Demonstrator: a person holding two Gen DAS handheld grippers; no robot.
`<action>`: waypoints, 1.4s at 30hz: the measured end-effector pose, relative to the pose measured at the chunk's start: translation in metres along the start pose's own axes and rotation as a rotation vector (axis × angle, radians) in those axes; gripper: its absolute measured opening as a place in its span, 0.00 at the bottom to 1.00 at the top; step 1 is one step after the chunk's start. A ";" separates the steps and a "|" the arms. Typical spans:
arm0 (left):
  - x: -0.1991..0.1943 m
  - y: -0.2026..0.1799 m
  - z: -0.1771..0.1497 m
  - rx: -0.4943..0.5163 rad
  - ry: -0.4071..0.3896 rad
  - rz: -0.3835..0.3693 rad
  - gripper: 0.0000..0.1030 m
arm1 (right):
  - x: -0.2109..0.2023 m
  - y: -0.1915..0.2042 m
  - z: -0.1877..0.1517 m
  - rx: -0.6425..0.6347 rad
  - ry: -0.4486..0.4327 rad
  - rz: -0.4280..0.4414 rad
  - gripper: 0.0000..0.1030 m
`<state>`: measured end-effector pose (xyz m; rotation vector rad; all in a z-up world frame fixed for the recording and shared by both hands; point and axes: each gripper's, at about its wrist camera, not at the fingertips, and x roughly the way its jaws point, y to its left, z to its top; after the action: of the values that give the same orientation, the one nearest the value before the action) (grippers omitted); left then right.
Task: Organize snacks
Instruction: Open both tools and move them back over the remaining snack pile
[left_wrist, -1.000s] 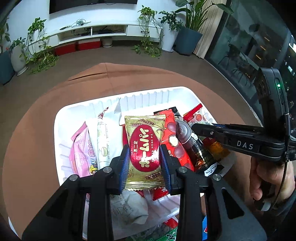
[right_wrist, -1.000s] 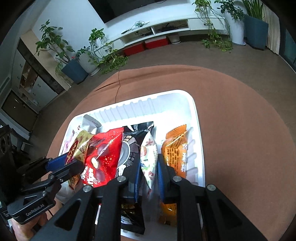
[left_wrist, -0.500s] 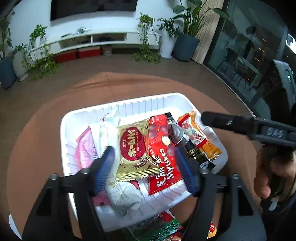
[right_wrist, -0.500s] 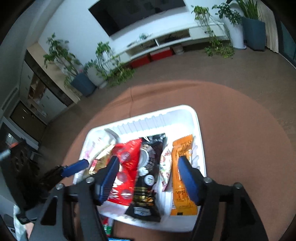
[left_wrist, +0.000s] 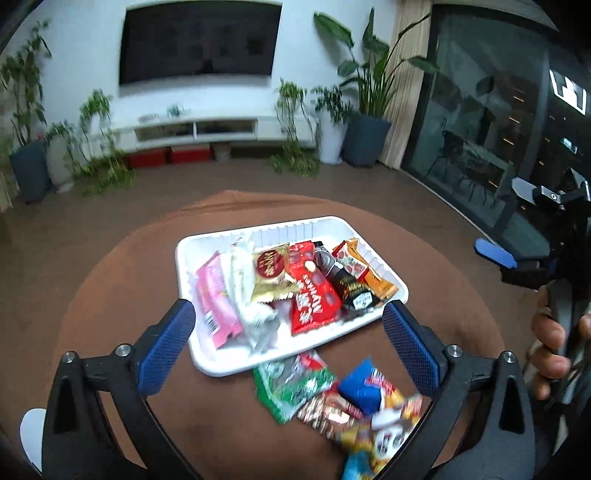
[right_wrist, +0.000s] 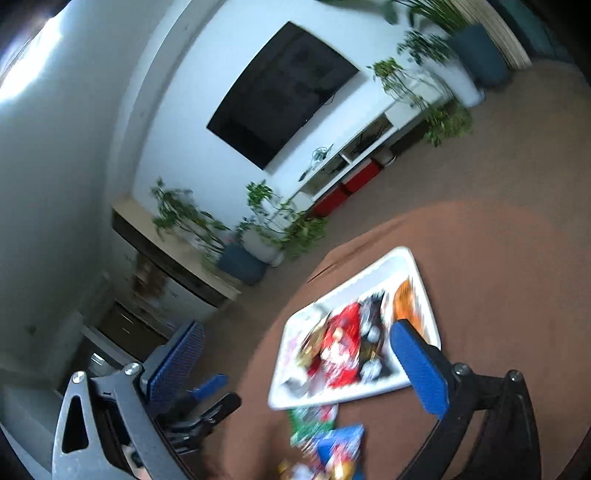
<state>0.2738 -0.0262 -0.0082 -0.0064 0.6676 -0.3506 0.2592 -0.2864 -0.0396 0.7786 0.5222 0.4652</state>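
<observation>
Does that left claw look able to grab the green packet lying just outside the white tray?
Probably yes. The left claw is opening, nothing between its pads, and the green packet lies uncovered on the brown table near the white tray.

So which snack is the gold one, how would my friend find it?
Look at the round brown table and find the white tray on it. The snacks lie side by side in the tray; the gold packet is near the middle, between a white wrapper and a red packet. It is the only shiny gold one, with a dark red oval on its front.
</observation>
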 end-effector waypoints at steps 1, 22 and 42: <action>-0.011 -0.004 -0.010 0.011 -0.020 0.011 1.00 | -0.008 -0.001 -0.009 0.007 -0.008 0.001 1.00; -0.059 -0.014 -0.121 -0.252 0.089 0.013 1.00 | -0.073 -0.027 -0.084 0.390 -0.079 0.131 1.00; -0.041 -0.032 -0.118 -0.168 0.134 -0.035 1.00 | -0.063 -0.022 -0.092 0.335 -0.030 0.084 1.00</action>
<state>0.1628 -0.0304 -0.0728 -0.1559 0.8295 -0.3297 0.1595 -0.2874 -0.0946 1.1306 0.5487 0.4483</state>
